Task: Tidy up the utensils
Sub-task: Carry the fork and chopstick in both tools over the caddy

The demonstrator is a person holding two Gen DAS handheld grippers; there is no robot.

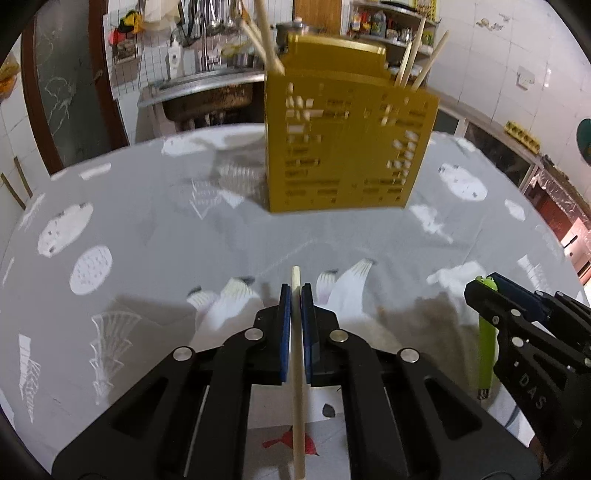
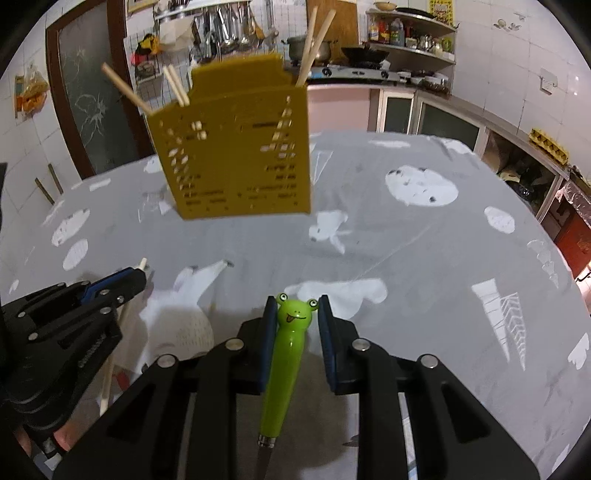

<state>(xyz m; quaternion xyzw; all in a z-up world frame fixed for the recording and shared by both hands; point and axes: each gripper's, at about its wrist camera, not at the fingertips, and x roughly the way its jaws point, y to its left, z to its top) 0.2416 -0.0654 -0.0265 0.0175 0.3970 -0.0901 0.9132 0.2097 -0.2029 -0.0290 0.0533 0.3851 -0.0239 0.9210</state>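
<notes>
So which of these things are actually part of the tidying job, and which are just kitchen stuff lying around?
Part of the job:
- chopstick in the left gripper
- frog-handled utensil in the right gripper
- yellow holder with chopsticks already inside

Just around:
- patterned tablecloth
- hanging ladles
- bottles on the shelf
- pot

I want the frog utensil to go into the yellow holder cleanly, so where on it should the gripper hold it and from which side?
Grip the frog utensil on its thick green handle just below the frog head, pads on its two rounded sides, coming along its length from the head end. The right gripper already sits there, leaving the metal end free to enter the yellow holder.
</notes>
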